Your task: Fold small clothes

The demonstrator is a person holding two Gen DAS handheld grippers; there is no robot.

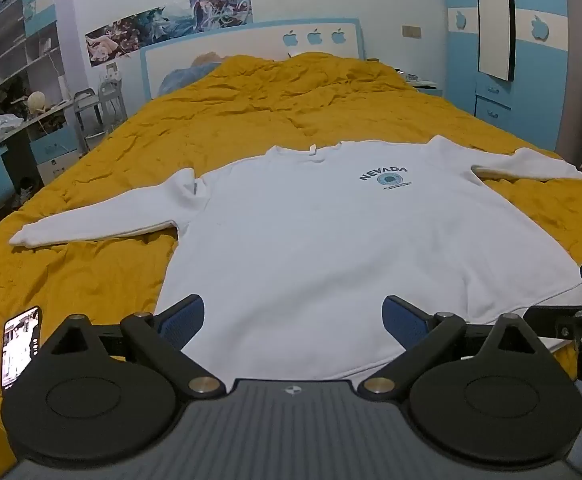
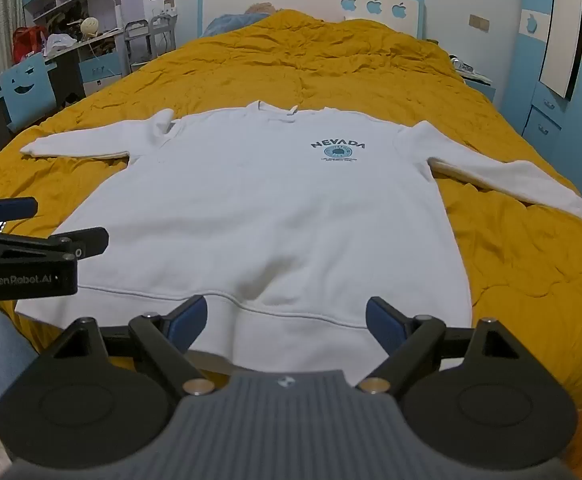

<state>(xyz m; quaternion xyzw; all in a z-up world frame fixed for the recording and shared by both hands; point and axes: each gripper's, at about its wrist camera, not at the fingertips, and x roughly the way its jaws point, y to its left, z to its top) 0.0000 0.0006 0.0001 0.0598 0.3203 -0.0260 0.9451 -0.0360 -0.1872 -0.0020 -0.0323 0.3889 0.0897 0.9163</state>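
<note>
Left gripper: black linkage arms, round black discs, ribbed grey body
Right gripper: same black-and-grey build
Pads: blue, textured
Pivots: silver round pins
Marking: white "GenRobot.AI" on the left gripper's black side
Body emblem: small round white-and-dark badge

sweatshirt chest: "NEVADA" | left gripper body: "GenRobot.AI"

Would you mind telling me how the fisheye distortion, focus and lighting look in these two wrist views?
Left wrist view: strong barrel bend, the wardrobe curving inward; dark corners; white sweatshirt evenly lit and sharp; the phone screen glows. Right wrist view: the same bend; the "NEVADA" print is readable; the sweatshirt hem between the open right gripper looks slightly soft; no hard shadows.
</note>
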